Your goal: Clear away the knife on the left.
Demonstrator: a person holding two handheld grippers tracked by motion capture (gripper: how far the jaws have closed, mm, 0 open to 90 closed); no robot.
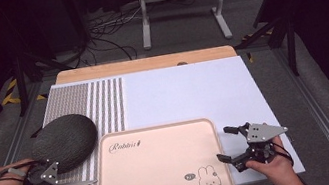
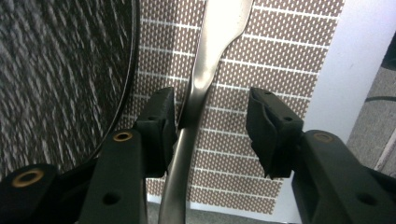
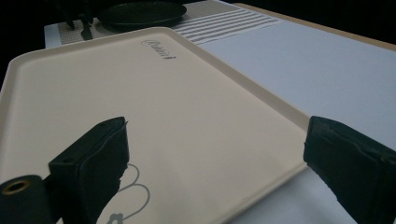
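While touching one pad, knife handle (image 2: 187,135) between left tool (image 2: 212,128) pads, placemat beneath.

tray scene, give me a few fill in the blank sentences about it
1. The metal utensil lies between the left tongs on the ____ mat.
2. The drawing in the corner of the tray shows a ____.
3. The right tongs stand ____ over the tray's edge.
4. The dark round plate sits to the ____ of the tray in the high view.

Missing words: striped; rabbit; open; left
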